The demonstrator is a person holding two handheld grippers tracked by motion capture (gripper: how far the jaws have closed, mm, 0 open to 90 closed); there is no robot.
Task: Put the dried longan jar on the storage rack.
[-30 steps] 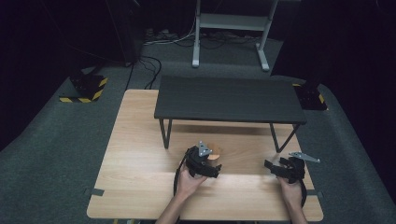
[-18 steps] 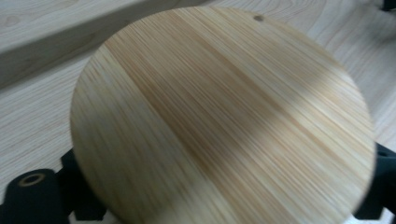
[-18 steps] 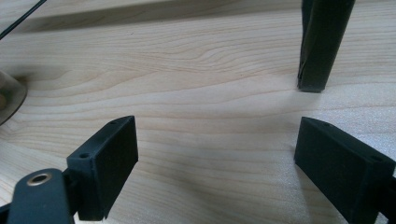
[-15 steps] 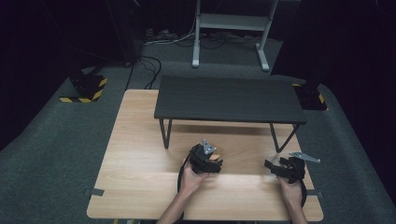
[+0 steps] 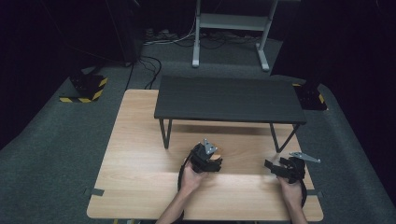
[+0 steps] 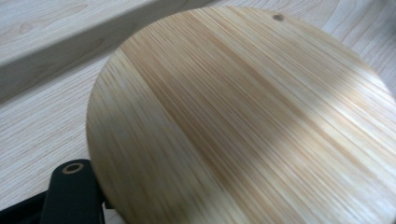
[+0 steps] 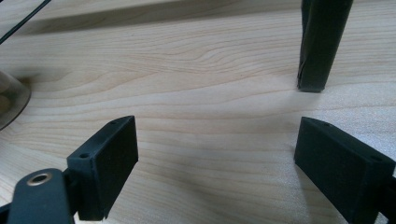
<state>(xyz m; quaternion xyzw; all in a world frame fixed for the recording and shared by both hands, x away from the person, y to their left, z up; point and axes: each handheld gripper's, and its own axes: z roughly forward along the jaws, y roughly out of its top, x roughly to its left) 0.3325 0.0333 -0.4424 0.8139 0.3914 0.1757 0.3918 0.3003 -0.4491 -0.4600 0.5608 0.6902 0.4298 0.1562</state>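
Wooden table (image 5: 140,186), frame centre: left gripper (image 5: 208,161) is clamping, jaws just closed, apparently on the round wooden disc (image 6: 243,121). Lifting and placing are pending. Right gripper (image 7: 217,163) is idling wide, empty.

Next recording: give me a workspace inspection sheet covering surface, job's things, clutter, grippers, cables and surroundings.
Surface: light wooden table, with a dark raised shelf on black legs standing on it.
Job's things: round wooden disc in front of the shelf, at the left gripper.
Clutter: nothing seen.
Grippers: left gripper has just closed, shut on the disc's edge; right gripper open over bare wood, near a shelf leg.
Cables: black cable looping from the left gripper; more cables on the floor behind the table.
Surroundings: grey carpet, dark backdrop, grey metal stand.
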